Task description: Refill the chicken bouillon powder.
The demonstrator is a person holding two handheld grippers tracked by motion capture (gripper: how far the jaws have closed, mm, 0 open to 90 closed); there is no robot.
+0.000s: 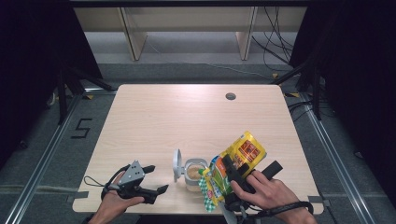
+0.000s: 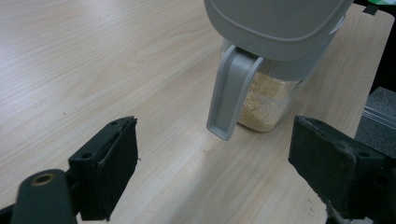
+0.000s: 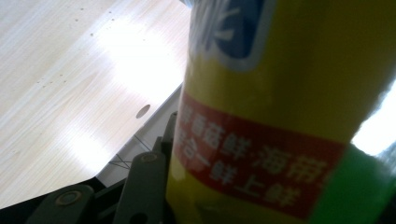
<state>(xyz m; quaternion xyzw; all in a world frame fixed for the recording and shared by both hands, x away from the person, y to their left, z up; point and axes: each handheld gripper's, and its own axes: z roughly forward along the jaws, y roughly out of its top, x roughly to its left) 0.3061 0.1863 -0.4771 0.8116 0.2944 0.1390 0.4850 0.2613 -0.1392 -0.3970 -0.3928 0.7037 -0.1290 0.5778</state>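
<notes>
A clear container (image 1: 193, 174) part-filled with pale granules stands near the table's front edge, its grey hinged lid (image 1: 177, 164) flipped up on the left. In the left gripper view the container (image 2: 268, 100) and lid (image 2: 275, 23) lie just ahead of my open left gripper (image 2: 215, 163), which holds nothing. That left gripper (image 1: 156, 178) rests left of the container. My right gripper (image 1: 252, 170) is shut on a yellow, green and red food bag (image 1: 236, 161), tilted with its lower end beside the container. The bag (image 3: 280, 116) hides one of the right gripper's jaws.
The light wooden table (image 1: 154, 121) has a round cable hole (image 1: 230, 96) at the back right. Black frame rails, cables and shelving legs stand on the floor beyond the far edge. The container sits close to the front edge.
</notes>
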